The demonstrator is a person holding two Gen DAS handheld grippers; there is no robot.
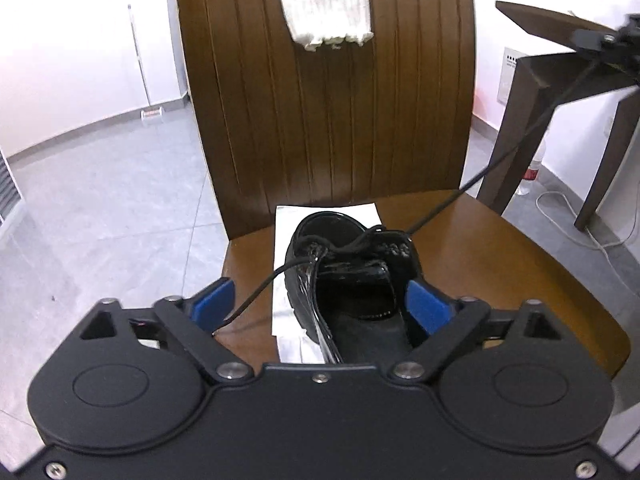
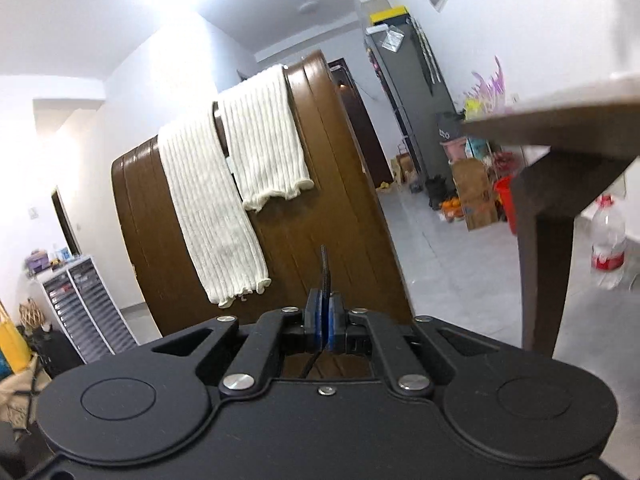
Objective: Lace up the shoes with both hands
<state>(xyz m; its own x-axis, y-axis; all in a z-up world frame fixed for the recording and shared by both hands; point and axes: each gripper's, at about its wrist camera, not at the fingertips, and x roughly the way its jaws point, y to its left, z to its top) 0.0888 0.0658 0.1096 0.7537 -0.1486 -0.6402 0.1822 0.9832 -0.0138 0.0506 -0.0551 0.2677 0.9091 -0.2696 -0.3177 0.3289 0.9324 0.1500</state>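
A black shoe [image 1: 344, 268] sits on a white sheet of paper [image 1: 282, 264] on the seat of a brown wooden chair [image 1: 500, 264], its toe toward the chair back. The left tongs [image 1: 320, 304] hang spread wide just behind the shoe's heel, one blue pad on either side, gripping nothing. Up and off to the shoe's right, the right tongs [image 2: 323, 320] are pressed together on a black lace [image 1: 516, 148] that runs taut from the eyelets, while a second lace end [image 1: 260, 288] trails loose to the shoe's left.
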